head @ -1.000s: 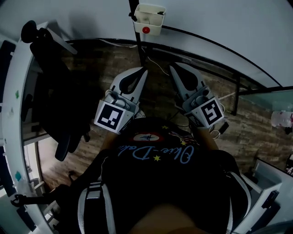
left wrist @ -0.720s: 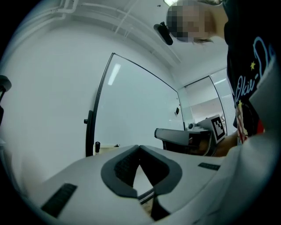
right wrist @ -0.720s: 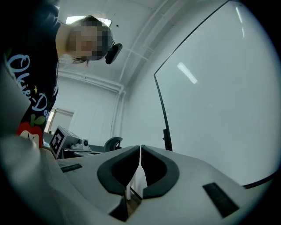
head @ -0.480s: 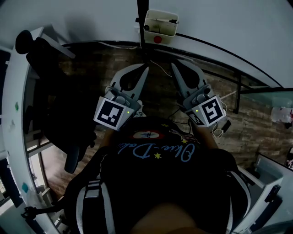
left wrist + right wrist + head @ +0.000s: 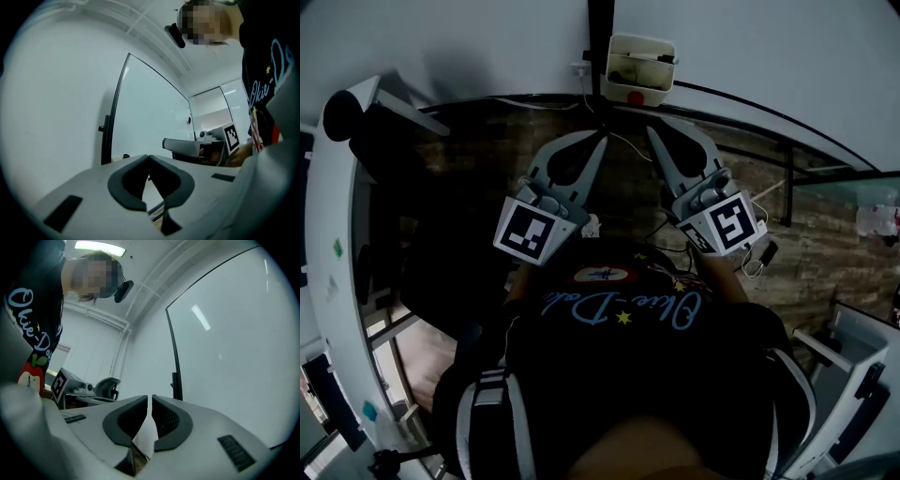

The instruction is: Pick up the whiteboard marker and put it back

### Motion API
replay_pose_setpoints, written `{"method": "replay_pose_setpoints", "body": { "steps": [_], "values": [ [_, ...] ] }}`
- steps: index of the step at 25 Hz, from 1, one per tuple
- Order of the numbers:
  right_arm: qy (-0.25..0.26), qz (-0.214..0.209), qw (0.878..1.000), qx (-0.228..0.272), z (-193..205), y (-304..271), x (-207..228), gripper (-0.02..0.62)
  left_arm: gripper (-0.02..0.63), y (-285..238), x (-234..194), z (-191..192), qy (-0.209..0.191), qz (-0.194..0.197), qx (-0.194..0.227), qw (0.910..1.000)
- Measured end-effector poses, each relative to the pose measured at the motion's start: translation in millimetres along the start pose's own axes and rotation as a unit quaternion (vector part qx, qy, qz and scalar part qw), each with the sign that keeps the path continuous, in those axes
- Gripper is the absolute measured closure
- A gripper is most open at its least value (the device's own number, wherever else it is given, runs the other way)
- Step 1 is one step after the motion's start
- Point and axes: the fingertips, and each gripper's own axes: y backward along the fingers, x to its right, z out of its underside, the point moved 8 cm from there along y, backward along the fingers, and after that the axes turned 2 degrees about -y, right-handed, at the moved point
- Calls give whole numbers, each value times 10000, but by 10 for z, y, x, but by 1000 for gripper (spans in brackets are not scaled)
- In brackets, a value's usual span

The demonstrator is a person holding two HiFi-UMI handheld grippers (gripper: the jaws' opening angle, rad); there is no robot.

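Note:
A small white tray (image 5: 639, 67) hangs on the whiteboard (image 5: 750, 47), with dark marker-like shapes (image 5: 664, 59) inside and a red knob (image 5: 634, 97) on its front. Both grippers point at the wall just below it. My left gripper (image 5: 598, 141) (image 5: 149, 157) is shut with its tips touching and nothing between them. My right gripper (image 5: 654, 131) (image 5: 150, 397) shows a narrow gap between its pads; its jaws are opening and hold nothing. No marker is in either gripper. In the left gripper view the right gripper (image 5: 180, 146) shows alongside.
A black office chair (image 5: 394, 187) stands at the left over the wood floor (image 5: 487, 141). Loose cables (image 5: 675, 225) lie on the floor below the grippers. A glass panel (image 5: 848, 202) and a white desk edge (image 5: 862, 375) are at the right. A black whiteboard frame post (image 5: 600, 28) rises beside the tray.
The person and both grippers have moved closer to the whiteboard. The tray now sits lower in view, just above the gripper tips. The chair has slid further left.

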Motion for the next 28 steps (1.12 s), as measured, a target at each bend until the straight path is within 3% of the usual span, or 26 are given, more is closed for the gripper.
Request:
{"method": "replay_pose_setpoints", "body": {
  "steps": [16,28],
  "values": [
    [284,586,9975,-270,198,-432,79,520,614,-148,-537,42,-3,482,20,9988],
    [482,968,9905,-844,355,-668,134,487,614,-287,-790,101,47,820,-22,9966]
  ]
}}
